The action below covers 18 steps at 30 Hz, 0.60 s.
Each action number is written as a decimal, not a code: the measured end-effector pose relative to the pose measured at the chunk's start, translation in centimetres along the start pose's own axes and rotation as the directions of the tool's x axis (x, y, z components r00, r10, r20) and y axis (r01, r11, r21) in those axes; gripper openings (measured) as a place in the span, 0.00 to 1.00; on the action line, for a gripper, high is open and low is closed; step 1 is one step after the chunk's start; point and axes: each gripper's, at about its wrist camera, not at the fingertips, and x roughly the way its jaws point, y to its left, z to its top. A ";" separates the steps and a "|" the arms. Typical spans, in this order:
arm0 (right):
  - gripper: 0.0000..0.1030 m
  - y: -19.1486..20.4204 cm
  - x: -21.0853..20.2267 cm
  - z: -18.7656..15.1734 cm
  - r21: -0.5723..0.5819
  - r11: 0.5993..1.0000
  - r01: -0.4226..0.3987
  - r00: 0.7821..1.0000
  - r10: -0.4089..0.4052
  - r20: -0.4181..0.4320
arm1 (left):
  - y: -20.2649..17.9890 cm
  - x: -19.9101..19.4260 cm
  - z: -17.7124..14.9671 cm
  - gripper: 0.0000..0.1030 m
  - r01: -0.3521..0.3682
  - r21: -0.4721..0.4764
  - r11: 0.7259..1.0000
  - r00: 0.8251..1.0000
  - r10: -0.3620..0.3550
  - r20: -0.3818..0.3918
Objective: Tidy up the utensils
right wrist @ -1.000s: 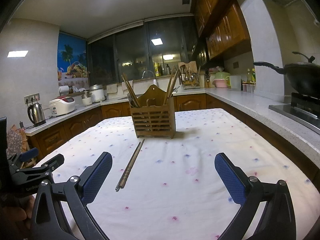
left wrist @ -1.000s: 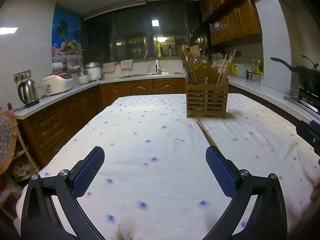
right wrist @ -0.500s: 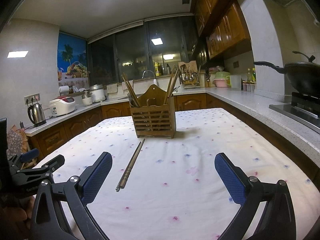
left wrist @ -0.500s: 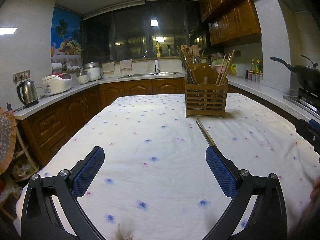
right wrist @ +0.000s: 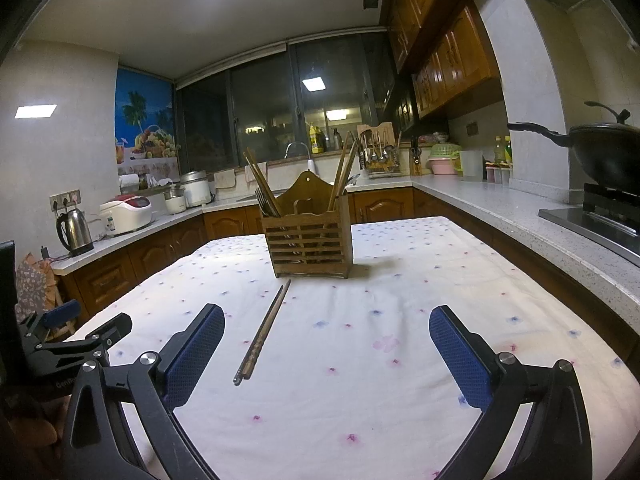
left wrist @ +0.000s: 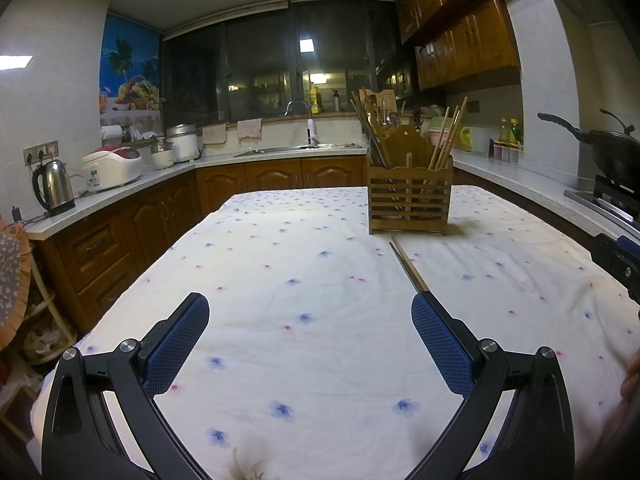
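While both our grippers gape empty | pair of dark wooden chopsticks (right wrist: 263, 335) ahead of right gripper (right wrist: 326, 354), beside left gripper (left wrist: 310, 340) | slatted wooden utensil holder (right wrist: 310, 240) beyond

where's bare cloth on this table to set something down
Free: the tablecloth left of the chopsticks and wooden utensil holder, and the stretch right of them toward the stove-side counter. Crowded: the strip just before the holder, where the chopsticks lie.

Table: white cloth (left wrist: 312, 320), small blue and pink flower print. Left counter: steel kettle (left wrist: 54, 187), white rice cooker (left wrist: 113, 167) with red top, pots behind. Under dark window (left wrist: 260, 76): sink tap (left wrist: 308, 120), two towels (left wrist: 249, 129) hanging. Left wall: fruit-and-palm poster (left wrist: 130, 76). Right: black wok (right wrist: 604, 156) on stove, wooden cabinets (right wrist: 452, 56) above, pink basin (right wrist: 442, 168) on counter.
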 end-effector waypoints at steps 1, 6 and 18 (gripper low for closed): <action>1.00 0.0 0.0 0.0 0.000 1.000 0.000 1.000 0.000 0.000 | 0.0 0.0 0.0 1.00 0.000 0.000 1.000 1.000 0.000 0.000; 1.00 0.0 0.0 0.0 0.001 1.000 -0.001 1.000 0.001 -0.001 | -0.1 0.0 0.0 1.00 0.005 0.000 1.000 1.000 -0.005 0.000; 1.00 1.4 0.6 0.4 0.003 1.000 -0.011 1.000 0.011 -0.003 | -0.2 0.2 0.4 1.00 0.024 -0.004 1.000 1.000 -0.024 -0.009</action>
